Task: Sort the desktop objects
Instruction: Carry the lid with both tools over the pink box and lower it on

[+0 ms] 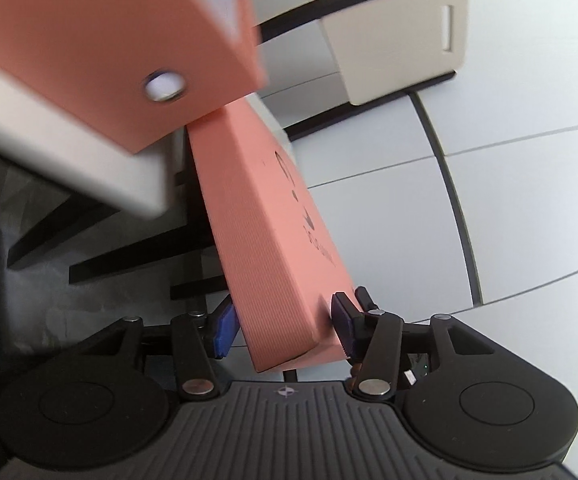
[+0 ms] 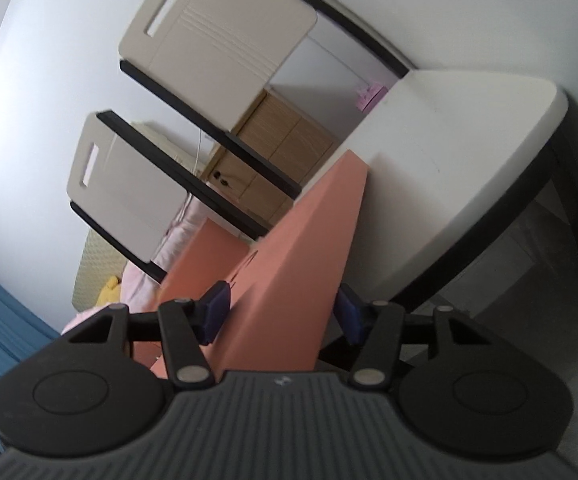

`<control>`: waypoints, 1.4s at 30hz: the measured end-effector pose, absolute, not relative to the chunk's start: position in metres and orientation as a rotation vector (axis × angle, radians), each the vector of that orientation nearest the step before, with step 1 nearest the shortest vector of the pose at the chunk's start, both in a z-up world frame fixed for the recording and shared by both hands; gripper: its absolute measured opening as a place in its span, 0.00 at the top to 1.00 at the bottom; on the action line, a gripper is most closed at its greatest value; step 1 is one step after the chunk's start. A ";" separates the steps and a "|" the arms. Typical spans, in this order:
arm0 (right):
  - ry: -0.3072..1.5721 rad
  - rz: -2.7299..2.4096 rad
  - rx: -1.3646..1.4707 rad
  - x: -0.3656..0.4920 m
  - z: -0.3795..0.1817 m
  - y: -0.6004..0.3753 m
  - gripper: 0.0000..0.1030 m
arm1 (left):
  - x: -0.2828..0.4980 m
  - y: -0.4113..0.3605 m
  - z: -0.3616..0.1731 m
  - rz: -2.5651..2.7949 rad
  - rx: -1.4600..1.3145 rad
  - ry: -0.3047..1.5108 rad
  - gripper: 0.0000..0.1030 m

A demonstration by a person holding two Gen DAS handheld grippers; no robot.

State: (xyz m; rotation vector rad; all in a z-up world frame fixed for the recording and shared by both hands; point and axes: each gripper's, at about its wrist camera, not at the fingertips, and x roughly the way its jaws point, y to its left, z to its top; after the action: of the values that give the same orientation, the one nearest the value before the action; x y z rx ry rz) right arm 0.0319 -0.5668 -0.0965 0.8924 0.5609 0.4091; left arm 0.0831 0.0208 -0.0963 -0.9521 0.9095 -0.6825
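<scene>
Salmon-pink box lid (image 1: 273,236) clamped between left gripper (image 1: 285,326) pads at its near corner, tilted upward, pink box base (image 2: 289,272) pinched edgewise in right gripper (image 2: 281,312), off the white table (image 2: 449,152).

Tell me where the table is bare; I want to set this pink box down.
The white tabletop is bare from the pink box in the right gripper out to its rounded corner. Left of the box it is crowded: two beige chairs stand close.
</scene>
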 end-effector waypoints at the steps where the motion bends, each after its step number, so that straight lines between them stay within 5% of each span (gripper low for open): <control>1: 0.552 0.403 0.894 0.028 -0.091 -0.567 0.44 | 0.079 0.010 -0.093 -0.690 -0.939 0.899 0.47; 11: 0.450 0.340 0.920 0.017 -0.045 -0.576 0.44 | 0.103 -0.046 -0.065 -0.706 -0.802 0.844 0.43; 21: 0.435 0.389 0.873 0.071 -0.005 -0.527 0.44 | 0.115 0.020 -0.021 -0.647 -0.779 0.802 0.41; 33: 0.508 0.615 0.851 0.173 -0.033 -0.365 0.44 | 0.107 0.152 -0.016 -0.406 -0.839 0.767 0.39; 42: 0.519 0.661 0.849 0.197 -0.075 -0.309 0.44 | 0.123 0.179 -0.033 -0.364 -0.783 0.788 0.37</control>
State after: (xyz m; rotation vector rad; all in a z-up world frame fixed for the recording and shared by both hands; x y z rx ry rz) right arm 0.1971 -0.3091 -0.0751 0.8488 0.5185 0.6610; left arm 0.1226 0.1789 -0.0329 -0.7828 0.7885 -0.3638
